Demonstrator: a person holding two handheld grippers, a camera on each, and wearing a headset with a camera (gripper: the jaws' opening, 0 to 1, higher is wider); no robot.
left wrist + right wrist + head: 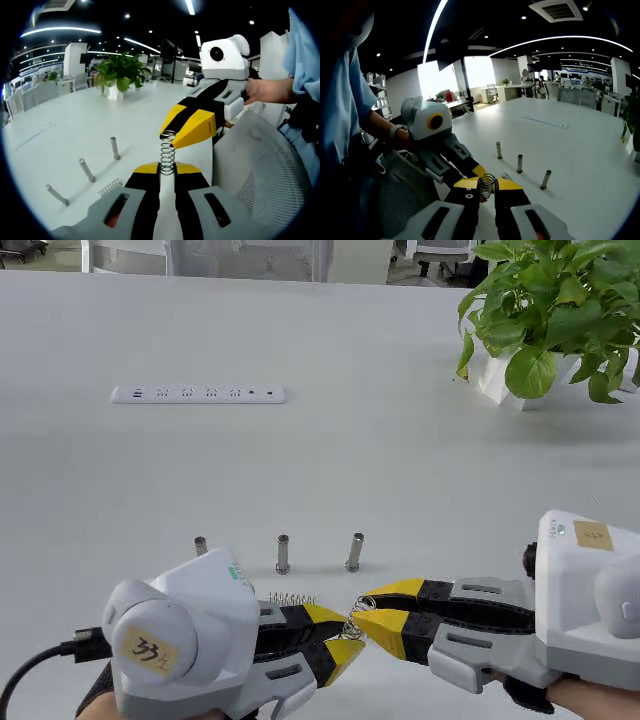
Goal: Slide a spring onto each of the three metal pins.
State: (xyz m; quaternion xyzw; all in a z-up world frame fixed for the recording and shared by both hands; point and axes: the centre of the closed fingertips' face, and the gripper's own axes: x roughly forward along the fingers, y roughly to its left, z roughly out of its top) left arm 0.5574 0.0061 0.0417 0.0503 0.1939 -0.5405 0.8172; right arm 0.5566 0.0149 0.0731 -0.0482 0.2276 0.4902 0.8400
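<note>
Spring (167,156) pinched at both ends, held off the bench (400,460). Lower end clamped between the nearly closed jaws of the left gripper (168,169) at bottom centre of the left gripper view; upper end caught at the tips of the right gripper (169,137), reaching in from the upper right with jaws drawn down to a narrow wedge. Seen from the head view, lower middle of the frame: both grippers tip to tip, left gripper from the lower left, right gripper from the right, coil bridging the two pairs of yellow tips. Same coil sitting between the right gripper's own tips at bottom centre of the right gripper view.

Just above the grippers in the head view, three pins (283,554) upright in a row on the bench, all bare. Second spring (292,598) lying flat on the bench below the middle pin, beside the left gripper. Power strip (198,394) at upper left, potted plant (545,310) at upper right.
</note>
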